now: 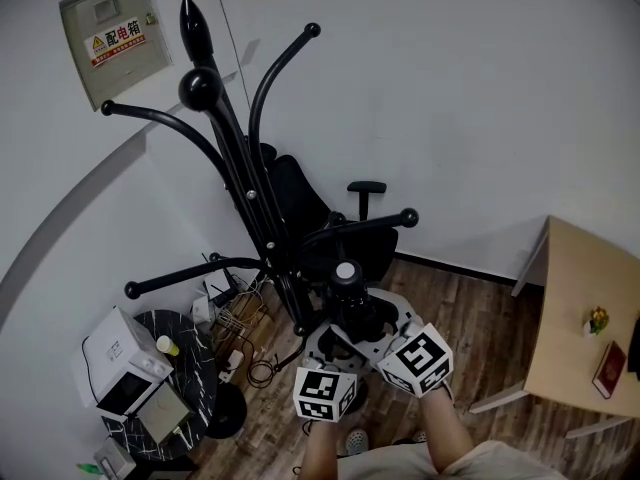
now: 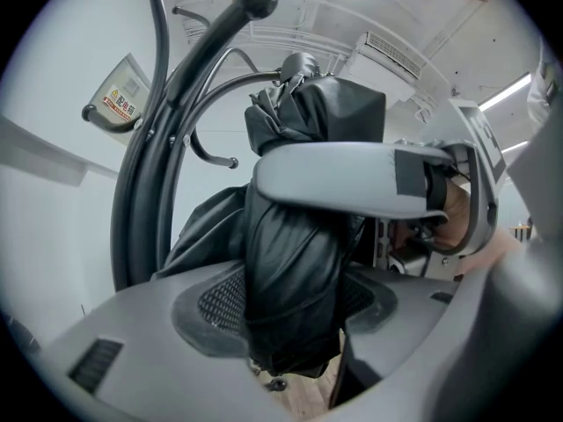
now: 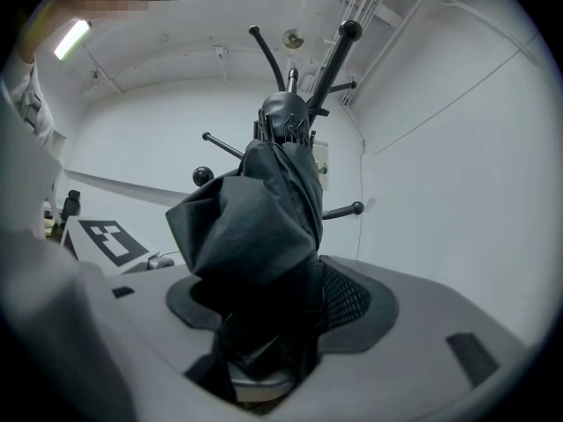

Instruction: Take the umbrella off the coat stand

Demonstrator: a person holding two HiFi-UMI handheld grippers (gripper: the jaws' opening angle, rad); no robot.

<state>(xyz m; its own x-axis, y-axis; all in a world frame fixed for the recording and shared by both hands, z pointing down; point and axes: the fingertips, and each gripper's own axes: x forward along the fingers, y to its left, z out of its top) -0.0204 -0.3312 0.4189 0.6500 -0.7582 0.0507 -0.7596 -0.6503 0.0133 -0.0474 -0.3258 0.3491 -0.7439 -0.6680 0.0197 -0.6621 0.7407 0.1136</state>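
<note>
Umbrella (image 1: 349, 296) (image 2: 299, 253) (image 3: 264, 209) – black, folded, fabric loosely bunched – stands roughly upright btwn both grippers, right in front of the person and low in the head view. Its stubby top end sits just under one ball-tipped arm of the black metal coat stand (image 1: 233, 158) (image 2: 141, 192) (image 3: 349, 31). Can't tell whether the umbrella touches the stand anywhere.

Left gripper (image 1: 335, 340) (image 2: 295, 323): clenched on the umbrella, mesh pads pressed into the cloth on both sides. Right gripper (image 1: 385, 326) (image 3: 273, 315): same, clamped on the umbrella body from the other side. One of its grey jaws crosses the left gripper view in front of the cloth. Marker cubes of both face up toward the head camera.

Bkgd: black office chair (image 1: 295, 193) behind the stand, against the white wall (image 1: 450, 88). Grey electrical box (image 1: 108, 36) (image 2: 119, 104) w/ red-and-yellow label on the wall, upper left. Round black marble-look worktop (image 1: 195, 368) at lower left carries a white microwave-type appliance (image 1: 120, 363). Cables lie on the wood floor (image 1: 480, 318) nr the stand base. Light wooden worktop (image 1: 570, 298) at right w/ a red book (image 1: 608, 368) and a small plant (image 1: 597, 320).
</note>
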